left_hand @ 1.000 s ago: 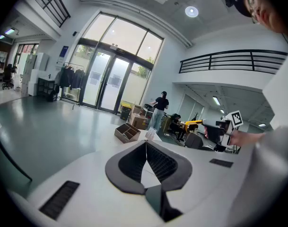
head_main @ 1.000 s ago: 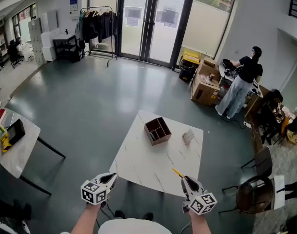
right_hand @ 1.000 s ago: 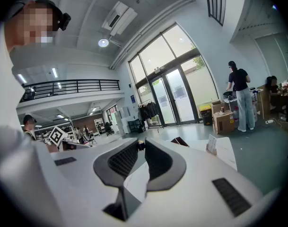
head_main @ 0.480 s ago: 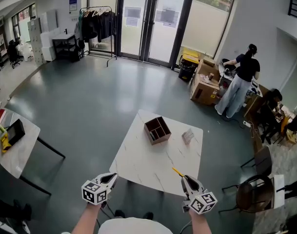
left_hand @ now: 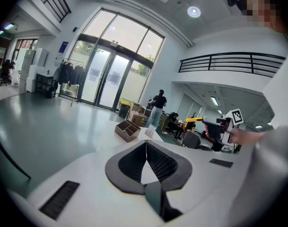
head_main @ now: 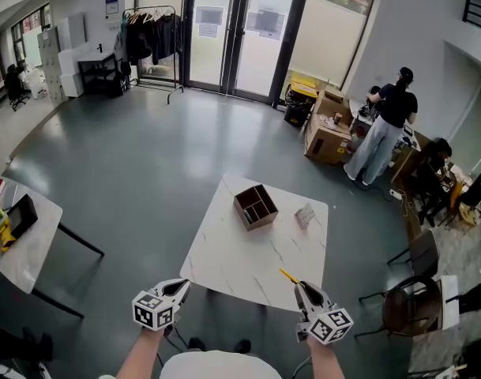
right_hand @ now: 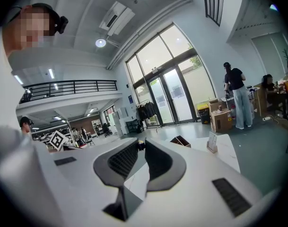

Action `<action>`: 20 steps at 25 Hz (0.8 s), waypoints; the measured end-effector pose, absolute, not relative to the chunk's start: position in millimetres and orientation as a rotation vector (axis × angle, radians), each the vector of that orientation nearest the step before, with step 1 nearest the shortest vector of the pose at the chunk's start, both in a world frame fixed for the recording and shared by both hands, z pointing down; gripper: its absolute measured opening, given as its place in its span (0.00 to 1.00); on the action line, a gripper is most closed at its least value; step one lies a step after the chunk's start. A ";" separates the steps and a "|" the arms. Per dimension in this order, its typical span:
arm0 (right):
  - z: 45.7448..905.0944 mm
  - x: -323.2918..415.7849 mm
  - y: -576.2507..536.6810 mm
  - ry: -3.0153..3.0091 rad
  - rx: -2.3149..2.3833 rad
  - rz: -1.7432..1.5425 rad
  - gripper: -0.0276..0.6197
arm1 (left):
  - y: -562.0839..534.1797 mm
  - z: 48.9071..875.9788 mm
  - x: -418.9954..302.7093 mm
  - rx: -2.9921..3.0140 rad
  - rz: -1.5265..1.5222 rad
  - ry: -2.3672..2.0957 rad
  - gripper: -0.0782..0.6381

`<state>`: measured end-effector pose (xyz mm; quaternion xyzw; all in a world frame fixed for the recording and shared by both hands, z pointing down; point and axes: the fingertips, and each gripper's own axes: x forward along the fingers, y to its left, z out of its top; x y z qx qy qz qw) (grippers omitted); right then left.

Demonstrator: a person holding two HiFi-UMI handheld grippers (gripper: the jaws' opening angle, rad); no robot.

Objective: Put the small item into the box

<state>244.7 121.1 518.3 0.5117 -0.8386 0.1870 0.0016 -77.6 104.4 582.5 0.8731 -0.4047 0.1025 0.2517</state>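
While the big grey floor fills most of the head view, the white table stands in the middle of it, just ahead of the person. Since a moment ago the whole room has slid a little in the picture, so the head has tipped a bit, but the things on the table lie where they were. The brown box sits on the far part of the table, open on top, with walls inside that split it. Near it on the right, not touching, is a small clear holder. Both grippers are held low by the near edge of the table and have hardly moved. The left gripper has its jaws pressed together with nothing between them. The right gripper has its jaws closed on a small yellow item, which pokes out past the tips. I think this is the thing that must go into the box. It is well apart from the box, with most of the table between them. So I judge the job has barely begun: the item is in hand, but the trip to the box is not made yet. Next, I think, the right gripper must reach forward until the item is over the box.
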 end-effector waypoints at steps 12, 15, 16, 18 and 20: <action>522.7 198.6 130.5 -2.605 1.660 0.608 0.14 | 102.3 587.3 -124.2 2.403 0.323 -1.037 0.13; 525.2 192.3 133.9 -2.590 1.678 0.615 0.14 | 99.6 588.9 -134.9 2.407 0.331 -1.031 0.13; 526.0 190.8 134.9 -2.587 1.682 0.618 0.14 | 98.7 589.4 -136.8 2.408 0.334 -1.028 0.13; 528.2 188.3 136.2 -2.581 1.684 0.629 0.14 | 97.2 589.7 -138.7 2.412 0.336 -1.022 0.13; 530.8 187.2 136.3 -2.572 1.681 0.635 0.14 | 96.1 590.8 -138.3 2.411 0.330 -1.016 0.13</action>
